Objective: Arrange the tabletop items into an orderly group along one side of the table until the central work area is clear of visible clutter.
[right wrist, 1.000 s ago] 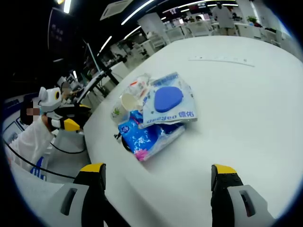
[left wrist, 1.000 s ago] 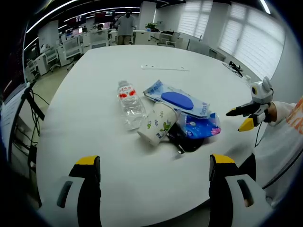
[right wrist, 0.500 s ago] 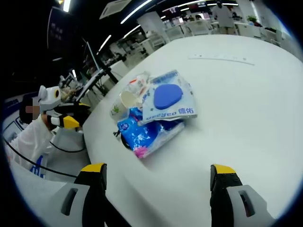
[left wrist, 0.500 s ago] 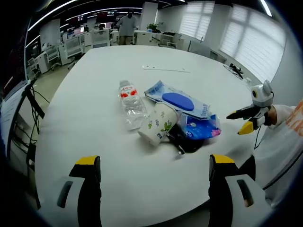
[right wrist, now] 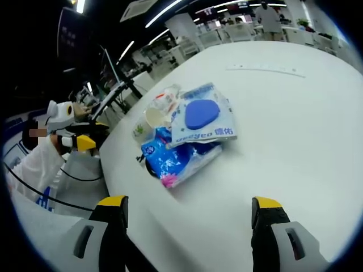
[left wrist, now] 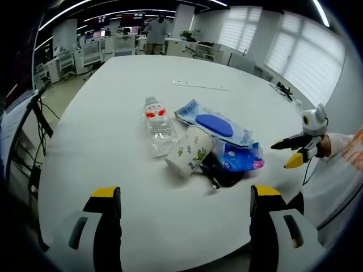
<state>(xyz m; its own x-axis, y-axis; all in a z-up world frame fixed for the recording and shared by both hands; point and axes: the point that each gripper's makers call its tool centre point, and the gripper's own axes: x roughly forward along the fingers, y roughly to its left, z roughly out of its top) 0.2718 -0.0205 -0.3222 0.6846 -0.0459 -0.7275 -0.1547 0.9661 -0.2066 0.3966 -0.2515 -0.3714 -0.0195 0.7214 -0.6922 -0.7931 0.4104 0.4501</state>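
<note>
A clear plastic water bottle with a red label [left wrist: 158, 126] lies on its side beside a tipped white paper cup printed with green leaves [left wrist: 189, 151], a white wet-wipe pack with a blue oval lid [left wrist: 214, 126] and a crinkled blue plastic packet [left wrist: 239, 156], bunched together on the round white table [left wrist: 113, 170] near the person's edge. The left gripper [left wrist: 184, 226] and right gripper [right wrist: 190, 235] hover short of the pile, jaws spread wide, empty.

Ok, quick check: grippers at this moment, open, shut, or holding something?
Left gripper: open, holding nothing, short of the items.
Right gripper: open, holding nothing, over the table edge.
</note>
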